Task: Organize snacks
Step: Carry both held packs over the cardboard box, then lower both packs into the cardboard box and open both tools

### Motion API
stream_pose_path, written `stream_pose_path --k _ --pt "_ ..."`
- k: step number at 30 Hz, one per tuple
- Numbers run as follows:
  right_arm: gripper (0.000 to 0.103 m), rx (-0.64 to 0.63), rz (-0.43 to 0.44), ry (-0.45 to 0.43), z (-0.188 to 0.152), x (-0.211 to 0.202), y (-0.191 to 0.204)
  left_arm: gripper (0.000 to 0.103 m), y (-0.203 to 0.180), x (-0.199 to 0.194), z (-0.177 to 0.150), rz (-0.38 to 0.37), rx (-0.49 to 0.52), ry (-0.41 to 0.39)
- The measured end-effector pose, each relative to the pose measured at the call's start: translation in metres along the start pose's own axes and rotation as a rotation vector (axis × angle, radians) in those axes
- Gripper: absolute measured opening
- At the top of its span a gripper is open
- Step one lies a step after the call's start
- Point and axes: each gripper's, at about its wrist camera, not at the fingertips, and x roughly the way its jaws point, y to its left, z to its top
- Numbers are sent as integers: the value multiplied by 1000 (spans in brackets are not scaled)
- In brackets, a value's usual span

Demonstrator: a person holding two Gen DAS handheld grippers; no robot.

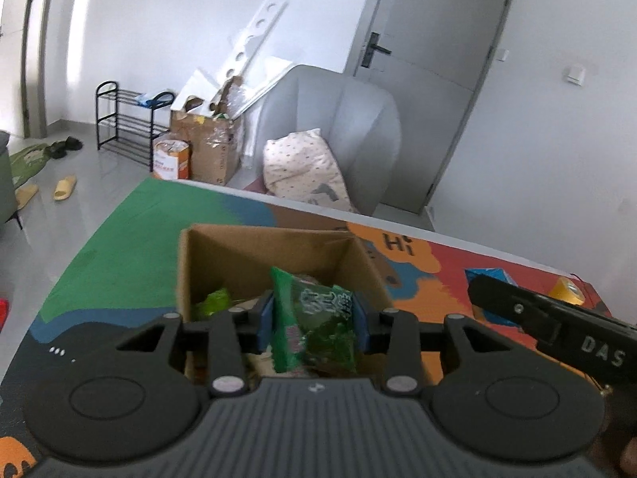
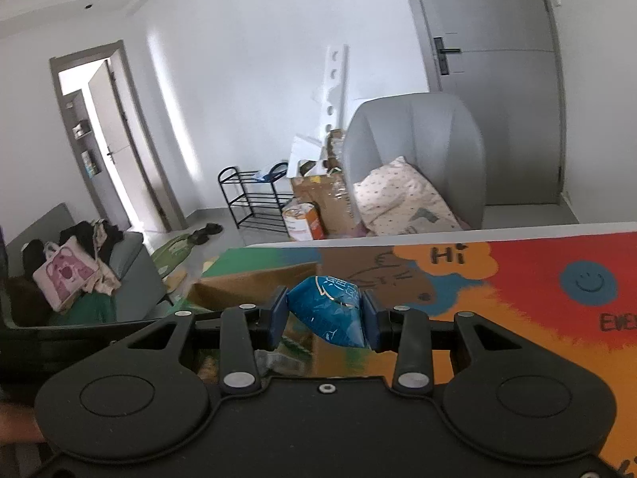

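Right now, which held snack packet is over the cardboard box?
The green packet in the left tongs, directly above the open box. The blue packet in the right tongs sits beside it.

The desk (image 2: 537, 263) cover reads "Hi" on an orange cloud shape (image 2: 442, 255) and a cut-off "EVE" at the right edge, while the right claw's (image 1: 557, 326) black body carries white letters "DAS".
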Motion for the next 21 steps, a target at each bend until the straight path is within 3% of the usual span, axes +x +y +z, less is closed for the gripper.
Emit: stream_pose_path --k 9,11,17,21 --pt "38 -22 39 18 1 7 23 63 24 -10 0 26 -44 -13" --pt "48 -17 49 21 1 8 26 68 28 -12 0 31 -46 -9" --pt "64 -6 29 7 3 3 28 83 31 -19 -1 43 -33 -16" --pt "69 2 18 1 1 -2 23 89 32 -23 -1 40 -16 -14"
